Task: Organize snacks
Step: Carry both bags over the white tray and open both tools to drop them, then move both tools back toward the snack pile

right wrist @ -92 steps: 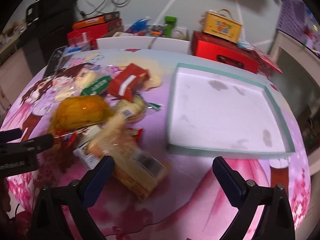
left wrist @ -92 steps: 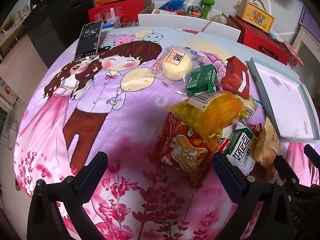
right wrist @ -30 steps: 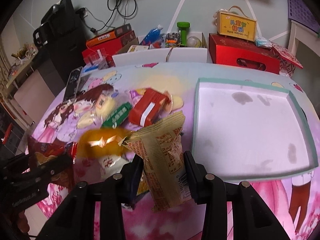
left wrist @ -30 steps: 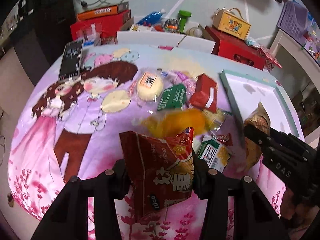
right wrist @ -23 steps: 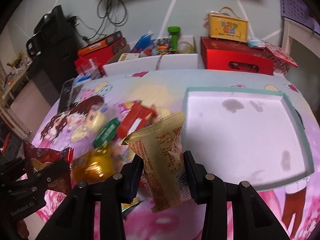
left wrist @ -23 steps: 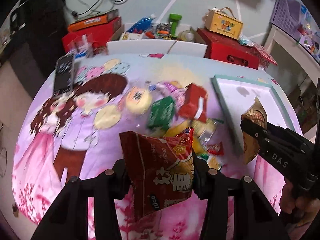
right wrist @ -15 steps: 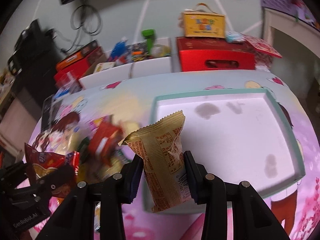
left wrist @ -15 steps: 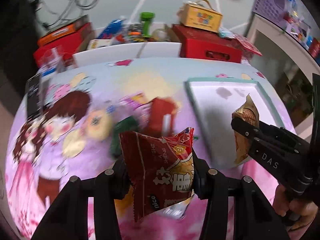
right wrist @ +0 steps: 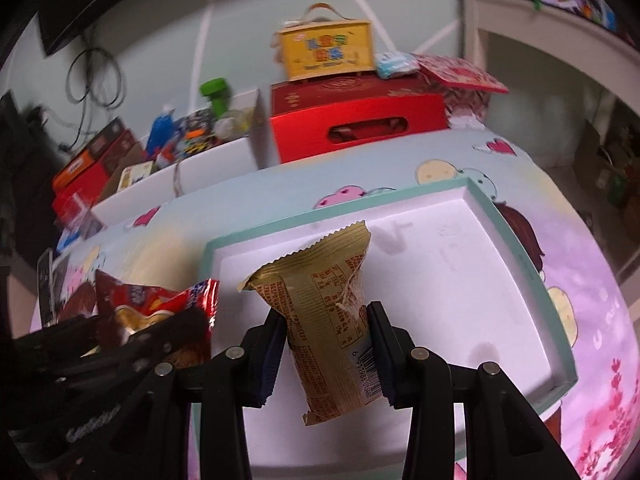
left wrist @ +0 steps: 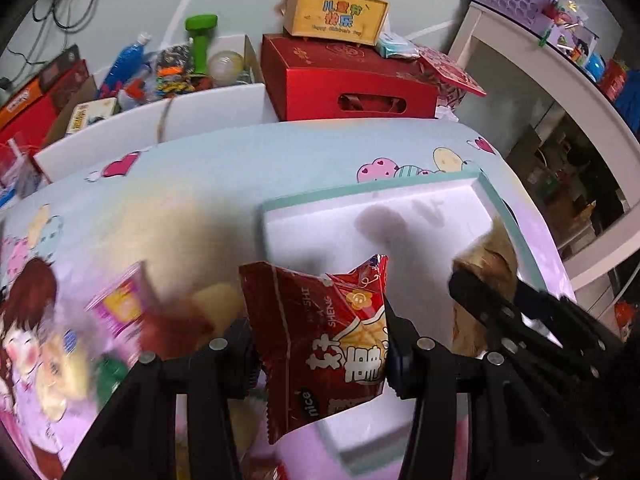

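Two tools, two snacks, one tray: the left tool (left wrist: 320,350) is clamped across the middle of a red snack bag (left wrist: 324,336), held upright at the centre of the left wrist frame, while the right tool (right wrist: 326,346) pinches a gold snack packet (right wrist: 332,320) by its waist at the centre of its own frame. Both hang over the near part of a white tray with a teal rim (right wrist: 520,256), empty so far. The packets look light, crinkly and slippery, likely with brittle contents, so a mid-body grip with gentle pressure seems right. To the lower left of the left wrist frame, remaining snacks (left wrist: 116,308) lie blurred on the cartoon-print tabletop (left wrist: 280,160). A red box (left wrist: 348,80) with a yellow carton (left wrist: 334,12) on top stands beyond the far edge at upper centre. Nothing blocks the tray; the two tools sit close together and could jostle
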A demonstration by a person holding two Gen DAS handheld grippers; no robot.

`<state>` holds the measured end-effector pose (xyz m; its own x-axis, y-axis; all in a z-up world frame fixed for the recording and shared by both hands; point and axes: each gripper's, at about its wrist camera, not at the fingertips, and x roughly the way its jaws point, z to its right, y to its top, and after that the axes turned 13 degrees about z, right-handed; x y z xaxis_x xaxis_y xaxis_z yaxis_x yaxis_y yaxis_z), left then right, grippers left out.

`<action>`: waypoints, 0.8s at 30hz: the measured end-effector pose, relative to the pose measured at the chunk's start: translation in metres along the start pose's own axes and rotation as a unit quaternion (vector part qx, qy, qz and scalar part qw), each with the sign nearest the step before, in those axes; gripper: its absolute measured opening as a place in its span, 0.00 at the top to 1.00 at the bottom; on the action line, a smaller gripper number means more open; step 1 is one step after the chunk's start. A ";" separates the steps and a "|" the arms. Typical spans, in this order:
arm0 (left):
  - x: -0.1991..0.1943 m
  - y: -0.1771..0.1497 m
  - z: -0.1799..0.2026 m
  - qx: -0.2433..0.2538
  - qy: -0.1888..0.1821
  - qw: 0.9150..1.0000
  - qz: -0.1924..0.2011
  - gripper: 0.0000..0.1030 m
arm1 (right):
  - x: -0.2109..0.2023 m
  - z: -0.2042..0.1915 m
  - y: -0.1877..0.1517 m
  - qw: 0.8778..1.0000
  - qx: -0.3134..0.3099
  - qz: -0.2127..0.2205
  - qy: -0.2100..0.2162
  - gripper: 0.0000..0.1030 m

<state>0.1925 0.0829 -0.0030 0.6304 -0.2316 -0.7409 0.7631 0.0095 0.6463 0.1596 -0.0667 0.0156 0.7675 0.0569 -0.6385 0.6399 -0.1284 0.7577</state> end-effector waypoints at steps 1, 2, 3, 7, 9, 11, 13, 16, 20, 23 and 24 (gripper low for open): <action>0.006 0.003 0.002 0.000 -0.003 1.000 -0.001 0.51 | 0.002 0.002 0.000 1.000 0.002 0.000 -0.003 0.58; 0.012 0.007 0.005 0.003 -0.006 1.000 -0.002 0.51 | 0.005 0.006 0.002 1.000 0.005 0.001 -0.010 0.58; 0.017 0.009 0.007 0.006 -0.008 1.000 -0.003 0.51 | 0.006 0.008 0.003 1.000 0.006 0.001 -0.016 0.58; 0.037 0.017 0.017 0.017 -0.008 1.000 -0.010 0.50 | 0.012 0.025 0.005 0.999 0.022 0.000 -0.042 0.58; 0.044 0.019 0.021 0.020 -0.007 1.000 -0.015 0.50 | 0.014 0.034 0.006 0.998 0.032 0.000 -0.053 0.58; 0.047 0.019 0.023 0.020 -0.005 1.000 -0.019 0.38 | 0.014 0.042 0.006 0.997 0.040 -0.001 -0.065 0.57; 0.047 0.019 0.024 0.023 0.001 1.000 -0.017 0.23 | 0.014 0.046 0.006 0.996 0.041 -0.001 -0.076 0.57; 0.043 0.020 0.024 0.024 0.006 1.000 -0.014 0.18 | 0.012 0.047 0.007 0.996 0.041 -0.001 -0.076 0.57; 0.033 0.022 0.020 0.015 0.010 1.000 -0.009 0.13 | 0.010 0.041 0.008 0.996 0.023 -0.001 -0.082 0.52; 0.022 0.023 0.016 0.014 0.017 1.000 0.002 0.11 | 0.007 0.039 0.008 0.996 0.016 -0.001 -0.087 0.36; 0.016 0.023 0.012 0.011 0.022 1.000 0.008 0.11 | 0.006 0.038 0.008 0.996 0.013 0.001 -0.088 0.36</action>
<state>0.2185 0.0677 0.0026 0.6486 -0.1881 -0.7375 0.7497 -0.0093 0.6617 0.1674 -0.1050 0.0128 0.7480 -0.1177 -0.6531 0.6360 -0.1540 0.7562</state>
